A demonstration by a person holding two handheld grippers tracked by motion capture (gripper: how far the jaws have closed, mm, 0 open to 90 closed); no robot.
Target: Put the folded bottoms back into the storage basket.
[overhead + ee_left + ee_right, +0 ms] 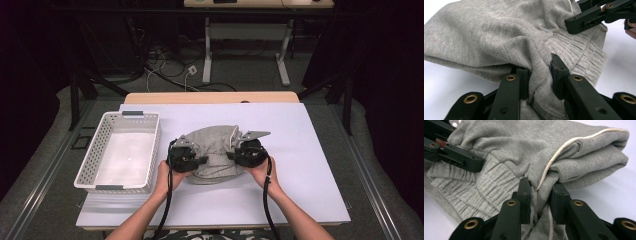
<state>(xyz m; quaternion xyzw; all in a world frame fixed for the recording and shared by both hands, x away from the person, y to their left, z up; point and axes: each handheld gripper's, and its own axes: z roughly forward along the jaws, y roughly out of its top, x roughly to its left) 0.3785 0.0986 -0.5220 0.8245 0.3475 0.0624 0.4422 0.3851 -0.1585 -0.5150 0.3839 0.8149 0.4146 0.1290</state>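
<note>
A grey knit garment (215, 150) lies bunched and folded in the middle of the white table cover; it has a ribbed band (584, 55) and a cream cord (564, 145). My left gripper (200, 159) holds its left side, jaws shut on a pinched fold of the cloth (539, 75). My right gripper (232, 155) grips the right side, jaws shut on a fold beside the cord (540, 195). Each gripper also appears in the other's view, the right gripper (574, 25) and the left gripper (471, 162), biting into the fabric.
A white perforated basket (90, 165) stands left of the garment, nothing in it. The white cover (300, 190) has bare room to the right and in front. Beyond the table's far edge are desk legs (207, 55) and cables on the floor.
</note>
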